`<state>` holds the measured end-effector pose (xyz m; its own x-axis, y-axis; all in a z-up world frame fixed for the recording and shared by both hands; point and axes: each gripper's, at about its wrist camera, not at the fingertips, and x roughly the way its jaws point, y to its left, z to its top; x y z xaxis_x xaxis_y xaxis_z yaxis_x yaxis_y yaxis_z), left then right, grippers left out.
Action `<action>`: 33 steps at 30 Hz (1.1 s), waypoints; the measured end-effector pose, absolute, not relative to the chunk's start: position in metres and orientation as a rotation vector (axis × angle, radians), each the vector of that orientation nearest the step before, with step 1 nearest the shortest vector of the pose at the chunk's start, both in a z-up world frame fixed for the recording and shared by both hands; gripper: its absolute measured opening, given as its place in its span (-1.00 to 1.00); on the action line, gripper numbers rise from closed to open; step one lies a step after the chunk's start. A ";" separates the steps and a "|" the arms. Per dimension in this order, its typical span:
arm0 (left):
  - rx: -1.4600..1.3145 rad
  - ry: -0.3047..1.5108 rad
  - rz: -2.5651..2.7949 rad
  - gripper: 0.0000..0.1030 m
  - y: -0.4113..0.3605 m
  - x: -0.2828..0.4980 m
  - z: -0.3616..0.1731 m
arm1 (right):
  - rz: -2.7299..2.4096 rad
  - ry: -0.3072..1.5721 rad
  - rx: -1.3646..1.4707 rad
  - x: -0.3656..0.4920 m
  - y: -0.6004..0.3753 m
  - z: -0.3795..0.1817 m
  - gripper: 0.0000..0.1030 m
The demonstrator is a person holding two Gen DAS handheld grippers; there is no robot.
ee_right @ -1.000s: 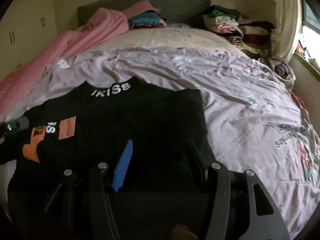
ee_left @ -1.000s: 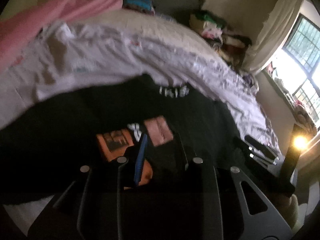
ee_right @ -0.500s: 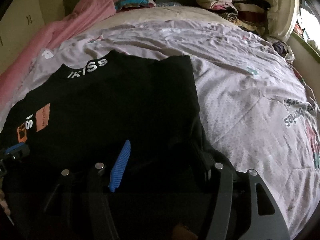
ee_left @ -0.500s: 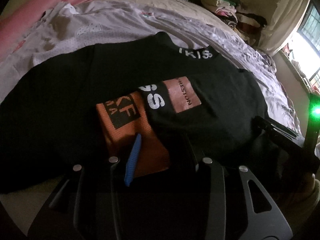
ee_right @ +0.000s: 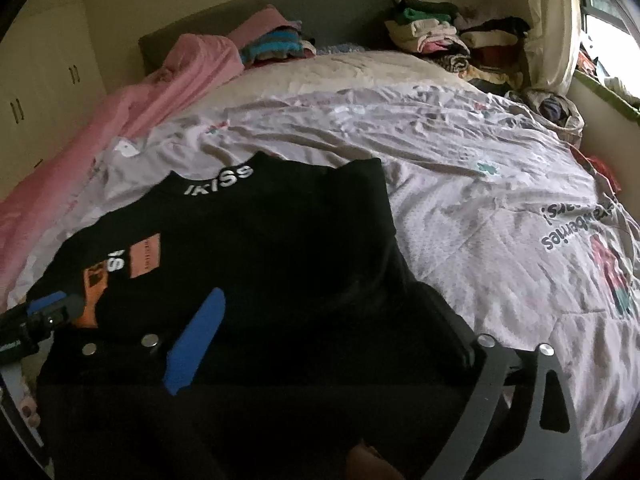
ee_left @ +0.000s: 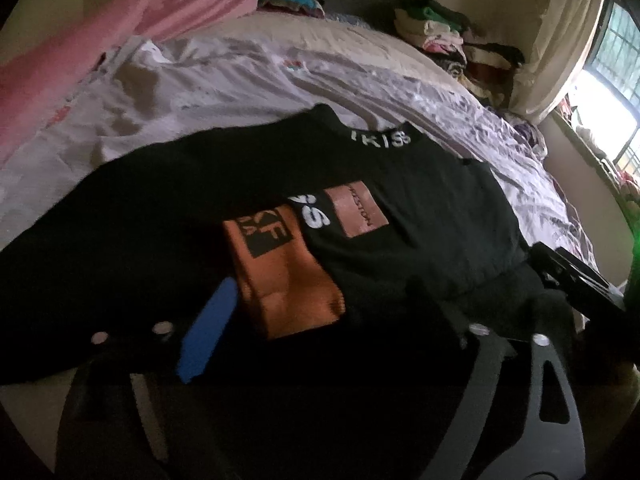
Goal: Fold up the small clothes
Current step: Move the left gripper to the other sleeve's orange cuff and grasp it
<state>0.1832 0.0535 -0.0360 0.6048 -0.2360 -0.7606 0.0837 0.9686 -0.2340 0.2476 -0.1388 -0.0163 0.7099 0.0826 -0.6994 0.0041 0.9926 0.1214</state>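
A black top with a white-lettered collar and orange patches lies flat on the bed. One sleeve with an orange cuff is folded across its front. My left gripper is open, low over the near hem, its blue pad beside the orange cuff. My right gripper is open over the top's right near part. The left gripper also shows at the left edge of the right wrist view. The right gripper shows at the right of the left wrist view.
The bed has a pale printed sheet. A pink blanket lies along its left side. Piles of clothes sit at the headboard and far right corner. A window is on the right.
The left gripper has opened and let go of the sleeve, which now lies across the top's front. Both grippers have drawn back slightly toward the near hem.
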 end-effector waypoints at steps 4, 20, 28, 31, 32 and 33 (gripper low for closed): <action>-0.186 0.888 -0.170 0.81 0.061 0.177 -0.033 | 0.064 0.766 0.120 0.241 -0.131 -0.011 0.86; -0.238 0.856 -0.095 0.81 0.095 0.160 -0.027 | 0.148 0.733 0.054 0.221 -0.083 0.009 0.87; -0.276 0.828 -0.054 0.81 0.117 0.145 -0.020 | 0.193 0.716 0.020 0.215 -0.058 0.018 0.87; -0.294 0.829 -0.028 0.81 0.128 0.140 -0.021 | 0.213 0.710 0.007 0.212 -0.047 0.021 0.87; -0.301 0.827 -0.021 0.81 0.132 0.137 -0.020 | 0.220 0.708 0.001 0.211 -0.043 0.022 0.87; -0.308 0.825 -0.014 0.81 0.136 0.135 -0.020 | 0.226 0.704 -0.004 0.210 -0.039 0.023 0.87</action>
<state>0.1350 0.1357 -0.0198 0.6813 -0.1312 -0.7202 -0.1067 0.9555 -0.2751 0.2095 -0.0389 0.0229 0.7385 0.2051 -0.6422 -0.2075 0.9755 0.0729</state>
